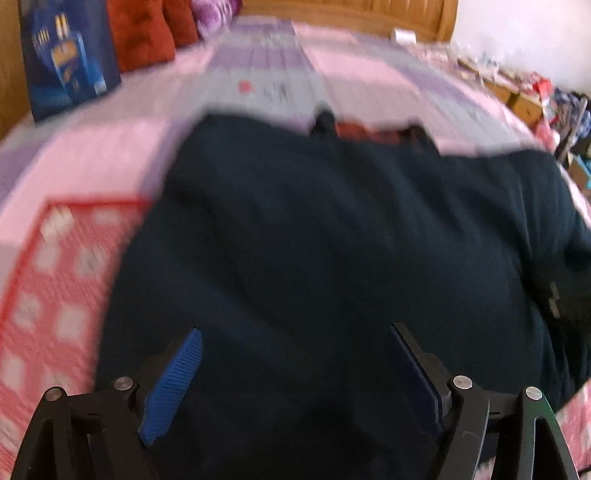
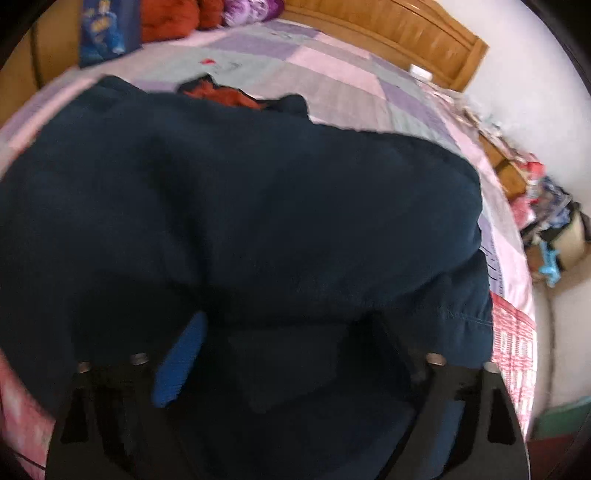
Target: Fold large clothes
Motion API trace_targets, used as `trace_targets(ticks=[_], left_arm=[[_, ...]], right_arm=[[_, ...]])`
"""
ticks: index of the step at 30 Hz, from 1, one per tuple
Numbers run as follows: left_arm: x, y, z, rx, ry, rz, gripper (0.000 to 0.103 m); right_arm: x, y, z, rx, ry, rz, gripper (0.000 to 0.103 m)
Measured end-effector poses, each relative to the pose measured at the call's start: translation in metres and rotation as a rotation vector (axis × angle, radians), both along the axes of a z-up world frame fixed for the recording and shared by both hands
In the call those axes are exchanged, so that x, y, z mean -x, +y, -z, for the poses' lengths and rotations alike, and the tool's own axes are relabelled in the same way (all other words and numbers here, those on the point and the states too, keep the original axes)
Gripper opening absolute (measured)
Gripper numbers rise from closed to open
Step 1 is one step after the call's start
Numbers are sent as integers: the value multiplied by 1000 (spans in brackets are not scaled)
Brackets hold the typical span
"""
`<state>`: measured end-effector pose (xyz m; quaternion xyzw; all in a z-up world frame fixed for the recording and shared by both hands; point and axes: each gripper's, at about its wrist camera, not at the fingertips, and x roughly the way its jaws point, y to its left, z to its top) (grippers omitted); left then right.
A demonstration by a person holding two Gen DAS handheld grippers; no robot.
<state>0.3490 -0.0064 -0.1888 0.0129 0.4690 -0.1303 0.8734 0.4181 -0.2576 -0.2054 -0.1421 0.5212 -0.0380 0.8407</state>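
a bed (image 1: 258,74) covered with a pink, purple and grey patchwork sheet is being shown in both views, both of them blurred. nearest the left camera, the left gripper (image 1: 295,354) is being held with its blue-padded fingers (image 1: 173,384) spread wide, nothing being gripped between them, above a dark navy jacket (image 1: 332,240). a red and white checked cloth (image 1: 55,295) is being seen just beside the jacket, at the left of that view. in the right wrist view, the right gripper (image 2: 291,354) is also being held wide apart over the jacket (image 2: 240,203), with dark fabric lying between the fingers; whether it is being touched cannot be told. the jacket is being spread across the near part of the bed, its reddish lining (image 2: 225,96) being shown at the far collar. further back, a blue box (image 1: 66,55) and red cushions (image 1: 147,29) are being seen by the wooden headboard (image 2: 388,33), and clutter (image 2: 543,206) is being seen along the white wall.
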Motion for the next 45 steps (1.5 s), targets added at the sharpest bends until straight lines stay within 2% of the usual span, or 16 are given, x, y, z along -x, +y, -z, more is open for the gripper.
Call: trace_targets(ticks=[3,4,6,7,8,16,19,22,26,30,33,35,37,39,42,45], left_arm=[[5,-8,28,-13,19,-15,84],[5,-9,30,-15,10,-19,85],[2,-11,32,-8,-14,-33,89],[0,-12,32,-5,-21,-34,91],[-2,-13,31,-3,-27,-32,91],[-45,-30,15,-40,-70,11,91],[-54,-38,17,-63,-89,28,91],[-58,-37,21,-53,-93,22,92],[-29,-25,13,17,-105,-1,92],[35,-27,9,46,-119,33,92],[81,-41,18,80,-85,83,92],[92,-56,26,47,-80,132,92],[84,-73,40,1,-76,157,93],[68,-79,45,4,-88,148,102],[31,-84,34,18,-138,115,103],[6,-79,21,19,-193,64,103]], right_arm=[[-22,1,9,-33,-11,28,98],[-26,3,10,-32,-27,14,87],[-32,18,9,-13,-77,-31,39],[-36,25,10,23,-93,-41,9],[-43,31,13,29,-94,-41,0],[-137,27,19,0,-20,7,0],[-155,-1,4,-217,-46,101,0],[-124,-4,-23,-271,-138,47,0],[-12,10,-50,-317,-202,-114,1],[107,21,-29,-265,-118,-160,1],[155,17,-2,-227,-52,-108,1],[156,12,15,-194,-28,-67,0],[138,5,26,-226,-21,-27,0],[113,3,31,-242,-32,-19,0],[84,1,23,-260,-60,-14,0],[86,-8,7,-300,-96,-16,0]])
